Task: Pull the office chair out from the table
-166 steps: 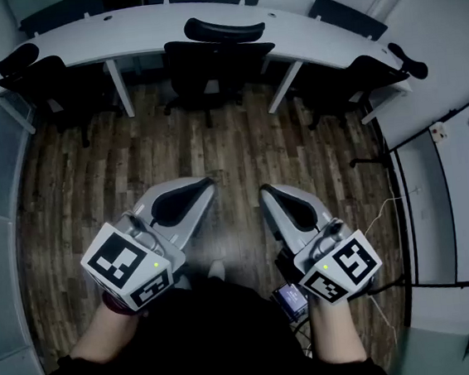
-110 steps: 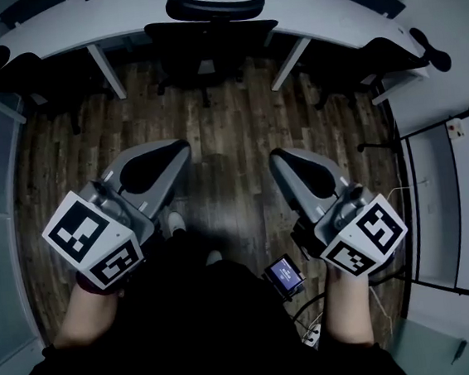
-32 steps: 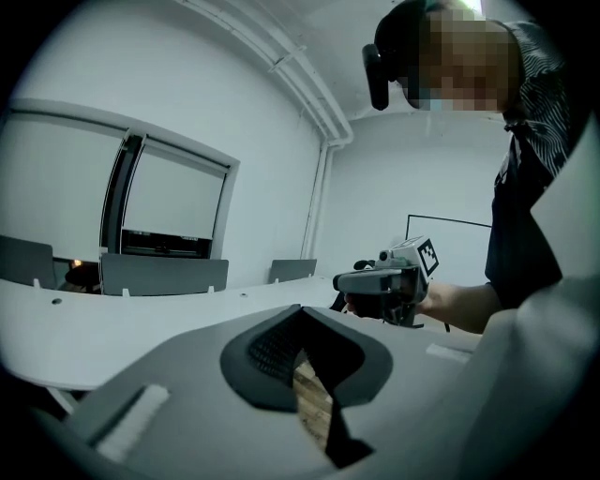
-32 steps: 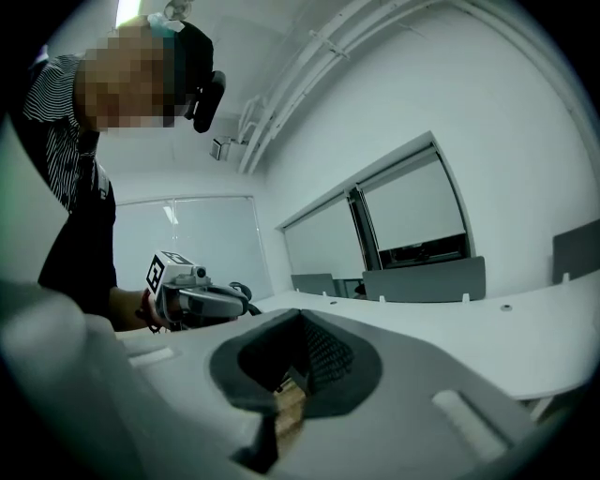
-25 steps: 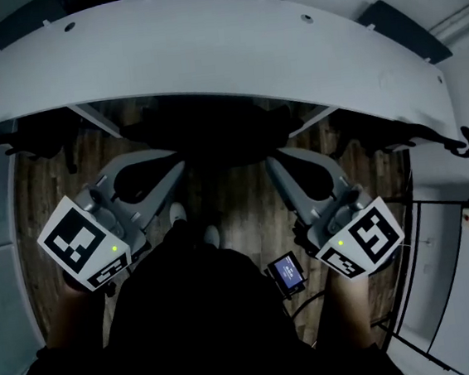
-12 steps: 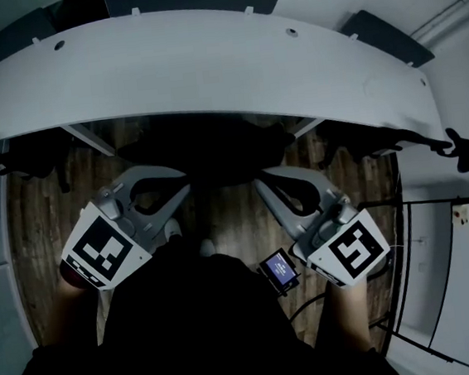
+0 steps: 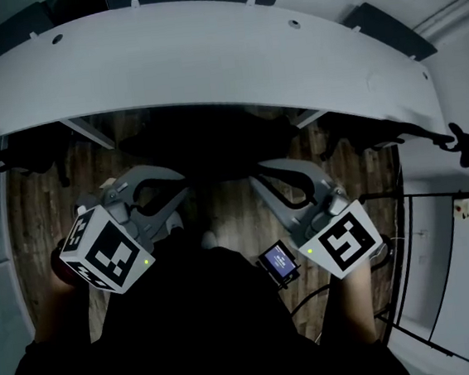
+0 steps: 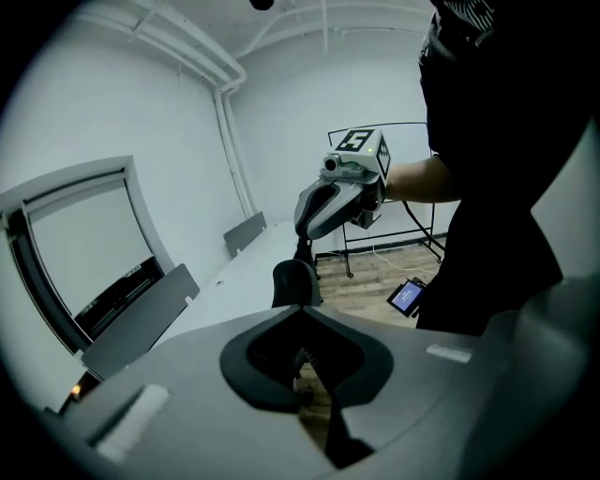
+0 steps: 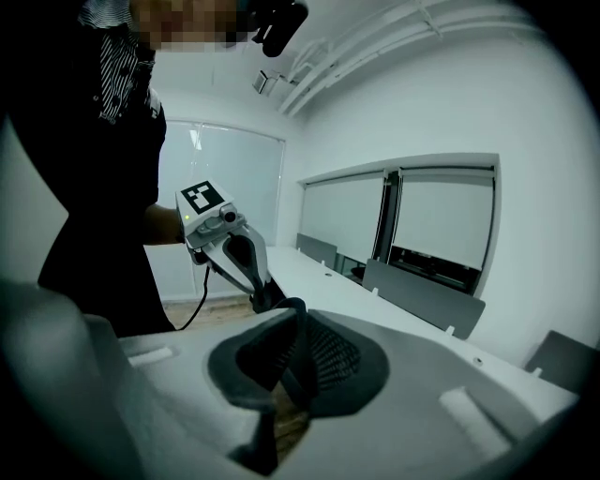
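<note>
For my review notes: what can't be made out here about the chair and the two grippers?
- Office chair: in the head view the table covers most of it, so the seat and base are unseen.
- Left gripper: shut, but in its own view the jaws block whether it touches the chair.
- Right gripper: shut. Only chair mesh shows behind the jaws, so contact is unclear.

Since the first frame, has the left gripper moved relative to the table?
Yes. The left gripper has moved toward the table. Earlier it was far back from it; now its tips sit just below the table's edge.

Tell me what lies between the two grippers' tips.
In the head view, the dark office chair, tucked under the white table, and wooden floor.
</note>
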The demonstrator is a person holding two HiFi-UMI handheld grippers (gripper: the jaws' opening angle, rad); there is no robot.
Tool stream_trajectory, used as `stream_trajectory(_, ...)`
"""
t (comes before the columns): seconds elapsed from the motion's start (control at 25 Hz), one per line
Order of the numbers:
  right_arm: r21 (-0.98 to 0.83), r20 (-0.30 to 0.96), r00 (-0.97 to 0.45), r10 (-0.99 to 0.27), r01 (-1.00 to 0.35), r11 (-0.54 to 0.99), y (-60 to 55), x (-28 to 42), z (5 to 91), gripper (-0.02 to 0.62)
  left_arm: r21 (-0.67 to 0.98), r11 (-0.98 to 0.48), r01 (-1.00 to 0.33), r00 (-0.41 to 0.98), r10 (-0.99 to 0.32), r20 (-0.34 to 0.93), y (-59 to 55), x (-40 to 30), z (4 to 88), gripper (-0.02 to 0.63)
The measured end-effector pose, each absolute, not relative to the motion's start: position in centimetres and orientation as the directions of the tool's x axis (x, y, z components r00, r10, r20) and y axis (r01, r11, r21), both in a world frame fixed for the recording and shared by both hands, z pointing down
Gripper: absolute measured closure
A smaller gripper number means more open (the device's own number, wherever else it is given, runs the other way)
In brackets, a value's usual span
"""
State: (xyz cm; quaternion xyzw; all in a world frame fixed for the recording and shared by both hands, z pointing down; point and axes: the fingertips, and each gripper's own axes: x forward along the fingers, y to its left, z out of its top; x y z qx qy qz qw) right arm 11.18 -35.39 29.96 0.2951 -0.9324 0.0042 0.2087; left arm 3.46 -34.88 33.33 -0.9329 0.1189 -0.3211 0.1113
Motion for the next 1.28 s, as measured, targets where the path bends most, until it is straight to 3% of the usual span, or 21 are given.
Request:
stream_trajectory(0.4,0.187,0.468,-0.706,-0.532,-0.509,0.840,-35.7,11.1,31.6,0.526,-0.350,-0.935,-0.061,0.718,-0.285,0.635,-36.0,3.7,34.4,0.598)
stream_trajectory(0.6,0.222,0.517,-0.681,-0.518,-0.478,0.850,-35.8,11.3,32.8,0.461,-0.371,-0.928,-0.018,0.703,-0.275,0.655,-36.0,4.2,35.2,0.534)
stream_trajectory(0.92,0.337,0.634,-0.572,-0.521,-0.403,0.851,-36.7,11.5,36.1,0.344,-0.376,-0.926,-0.012,0.673,-0.286,0.682,-36.5,5.0,37.7,0.289)
stream_trajectory(1.04,0.417,0.692,-0.486,-0.535,-0.336,0.845,-37.5,11.9,38.0,0.331,-0.391,-0.920,-0.002,0.667,-0.293,0.685,-37.2,5.3,38.5,0.265)
stream_trajectory(1.28,0.426,0.732,-0.470,-0.493,-0.248,0.870,-37.4,11.7,39.9,0.275,-0.437,-0.897,0.065,0.630,-0.303,0.715,-37.9,6.2,40.1,0.201)
